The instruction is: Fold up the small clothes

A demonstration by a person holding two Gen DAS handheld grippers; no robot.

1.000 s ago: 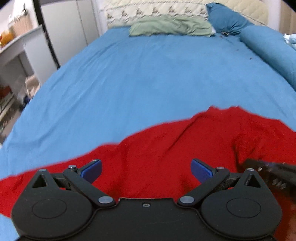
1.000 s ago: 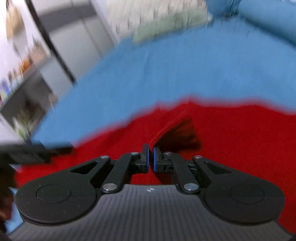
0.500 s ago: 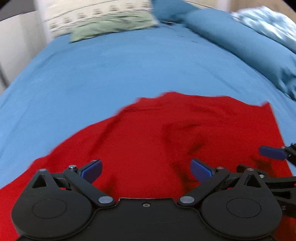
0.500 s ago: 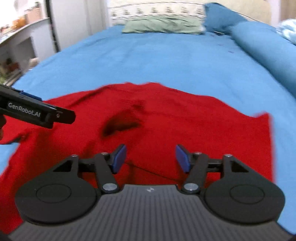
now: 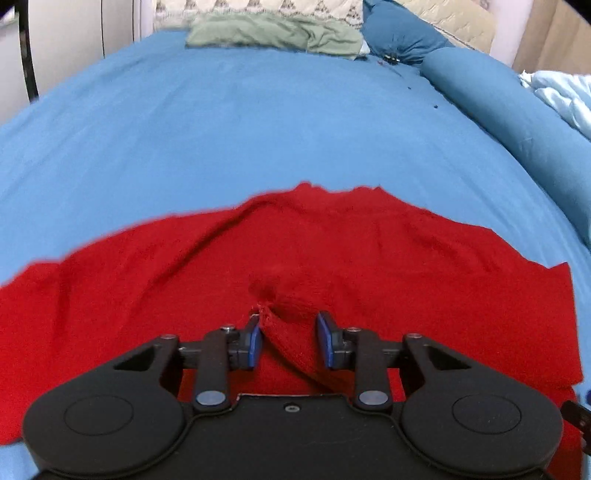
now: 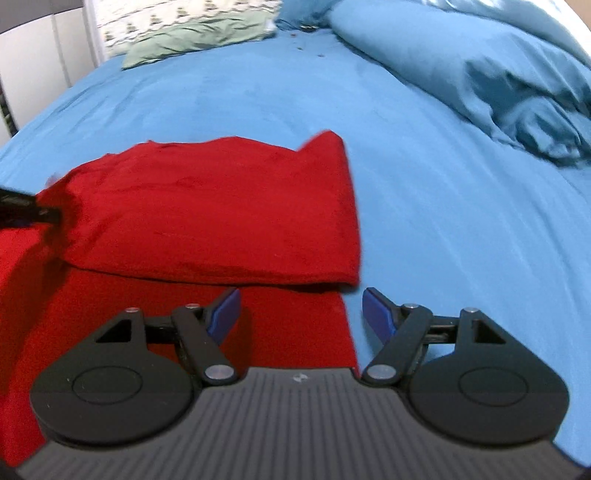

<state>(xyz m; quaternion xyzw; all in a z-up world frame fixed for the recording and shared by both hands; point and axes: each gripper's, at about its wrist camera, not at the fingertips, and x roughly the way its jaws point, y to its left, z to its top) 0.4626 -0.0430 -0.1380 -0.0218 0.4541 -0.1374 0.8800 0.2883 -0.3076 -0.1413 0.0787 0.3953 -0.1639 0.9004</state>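
Red knit garment point(image 5: 369, 258), lying spread across the near part of the bed point(image 5: 258, 122), one portion already doubled over the layer beneath, the fold line running toward the bed's right edge point(image 6: 207, 273). The left tool point(image 5: 289, 341) is straddling a raised ridge of the knit near the garment's middle; its pads are standing part-way apart, one touching the ridge, the cloth not yet clamped. The right tool point(image 6: 299, 314) is hovering with its pads wide apart and empty over the garment's right edge, just short of the fold. Judged step: taking hold for the next fold. To do it well, the left tool should be gathering every layer of the ridge before lifting, while the right is securing the edge, so both rise level. A green pillow point(image 5: 273, 33) is lying at the head of the bed.
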